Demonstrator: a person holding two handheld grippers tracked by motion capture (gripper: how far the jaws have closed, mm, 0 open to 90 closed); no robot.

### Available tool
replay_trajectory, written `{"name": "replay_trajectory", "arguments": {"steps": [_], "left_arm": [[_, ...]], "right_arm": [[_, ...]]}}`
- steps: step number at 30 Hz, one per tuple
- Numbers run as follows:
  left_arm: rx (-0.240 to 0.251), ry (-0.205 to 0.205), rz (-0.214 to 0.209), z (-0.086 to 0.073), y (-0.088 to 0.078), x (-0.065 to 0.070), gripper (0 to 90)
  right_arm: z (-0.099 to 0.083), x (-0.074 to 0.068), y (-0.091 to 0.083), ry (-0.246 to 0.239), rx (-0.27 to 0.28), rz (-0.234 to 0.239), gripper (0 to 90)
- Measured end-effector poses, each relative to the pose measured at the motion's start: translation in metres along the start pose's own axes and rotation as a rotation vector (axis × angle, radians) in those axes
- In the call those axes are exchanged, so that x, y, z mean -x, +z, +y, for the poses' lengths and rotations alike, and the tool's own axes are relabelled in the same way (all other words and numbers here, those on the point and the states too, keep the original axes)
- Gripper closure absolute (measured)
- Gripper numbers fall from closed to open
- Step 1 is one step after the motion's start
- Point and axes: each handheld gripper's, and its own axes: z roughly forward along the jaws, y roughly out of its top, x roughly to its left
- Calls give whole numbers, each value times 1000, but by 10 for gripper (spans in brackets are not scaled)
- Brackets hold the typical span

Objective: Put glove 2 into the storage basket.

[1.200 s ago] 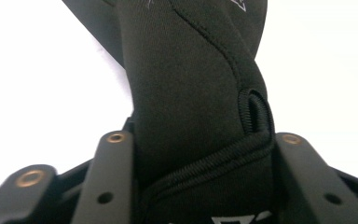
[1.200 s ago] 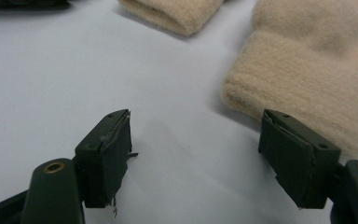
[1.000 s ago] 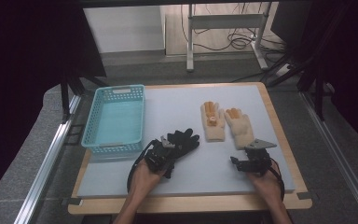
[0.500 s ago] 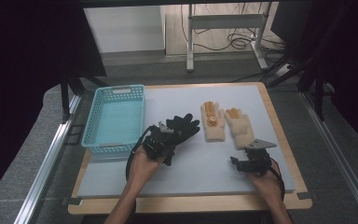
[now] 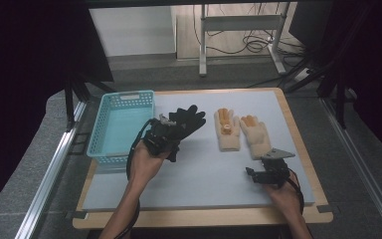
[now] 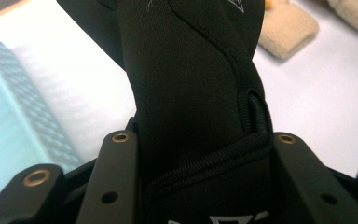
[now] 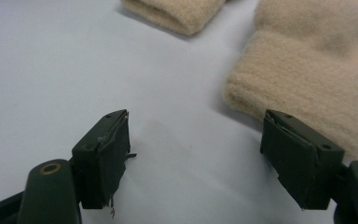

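Note:
My left gripper [image 5: 165, 135] is shut on a black glove [image 5: 186, 118] and holds it above the white mat, just right of the light blue basket [image 5: 128, 94]. In the left gripper view the black glove [image 6: 191, 84] is pinched by its cuff between the jaws of the left gripper [image 6: 198, 154] and stands up from them. Two beige knit gloves [image 5: 227, 130] [image 5: 255, 135] lie side by side at mid-table. My right gripper [image 5: 259, 172] rests open on the mat in front of them. In its own view the right gripper [image 7: 196, 149] has nothing between its jaws, with a beige cuff [image 7: 307, 93] just past the right jaw.
The basket [image 6: 9, 121] has nothing visible inside. The white mat [image 5: 204, 184] covers a wooden table with a raised edge. Black frames and metal rails flank both sides. A metal stand and cables are on the floor behind.
My left gripper has risen and moved away from the table's front with the black glove in it. The right gripper has stayed put.

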Motion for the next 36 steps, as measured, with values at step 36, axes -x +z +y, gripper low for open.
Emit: {"name": "replay_trajectory", "arguments": {"steps": [36], "left_arm": [[-46, -272, 234, -38, -12, -124, 603]], "right_arm": [[0, 0, 0, -4, -1, 2, 226]]}}
